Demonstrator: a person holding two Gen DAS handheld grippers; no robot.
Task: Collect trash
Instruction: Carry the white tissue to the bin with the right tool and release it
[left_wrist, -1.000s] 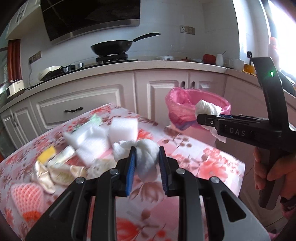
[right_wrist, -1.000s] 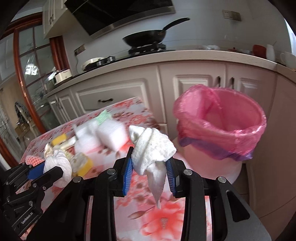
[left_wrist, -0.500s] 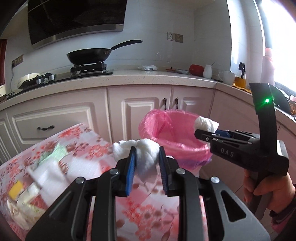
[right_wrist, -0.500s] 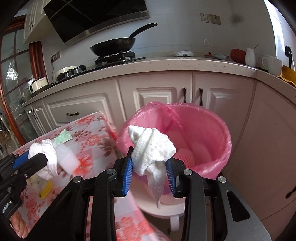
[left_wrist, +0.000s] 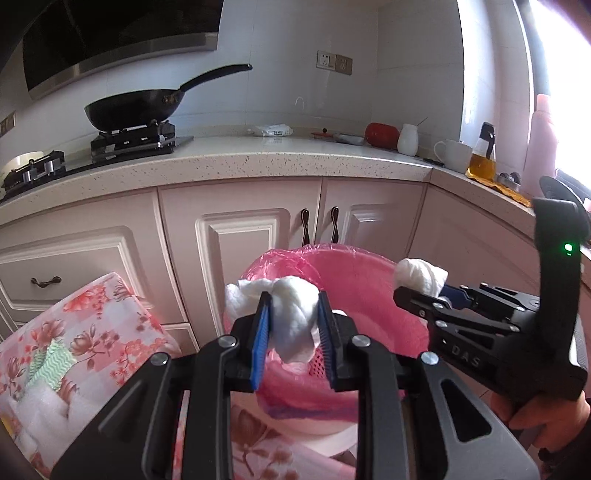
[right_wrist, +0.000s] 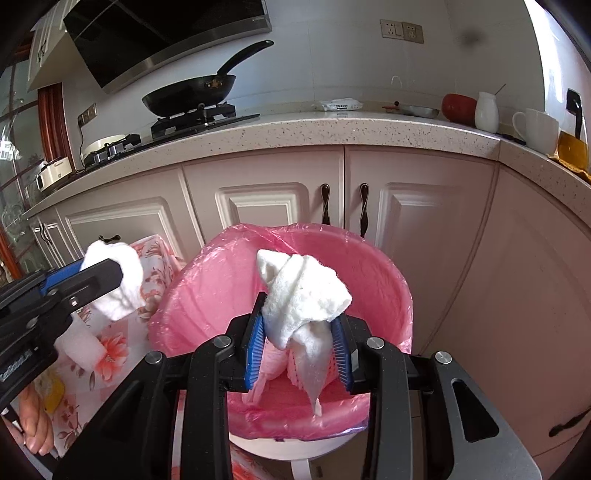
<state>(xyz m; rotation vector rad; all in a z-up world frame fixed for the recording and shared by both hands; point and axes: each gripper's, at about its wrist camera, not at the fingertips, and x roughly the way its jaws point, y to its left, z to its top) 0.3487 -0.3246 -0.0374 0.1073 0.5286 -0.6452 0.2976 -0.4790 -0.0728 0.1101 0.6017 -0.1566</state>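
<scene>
My left gripper (left_wrist: 291, 325) is shut on a crumpled white tissue (left_wrist: 291, 314) at the near left rim of the pink-lined trash bin (left_wrist: 365, 273). My right gripper (right_wrist: 301, 332) is shut on a second white tissue wad (right_wrist: 303, 295) and holds it over the bin's opening (right_wrist: 369, 266). The right gripper also shows in the left wrist view (left_wrist: 424, 295) with its tissue (left_wrist: 421, 275) above the bin's right side. The left gripper shows in the right wrist view (right_wrist: 107, 277) left of the bin. Pink netting and white trash lie inside the bin.
A floral-cloth table (left_wrist: 99, 325) stands left of the bin with white foam pieces (left_wrist: 40, 402) and a green-patterned wrapper (left_wrist: 51, 365) on it. Pink cabinets (left_wrist: 258, 236) and a counter with a black wok (left_wrist: 140, 107) stand behind the bin.
Both grippers have swung right from the table to the bin, each still holding its tissue. The bin is now close in both views.
</scene>
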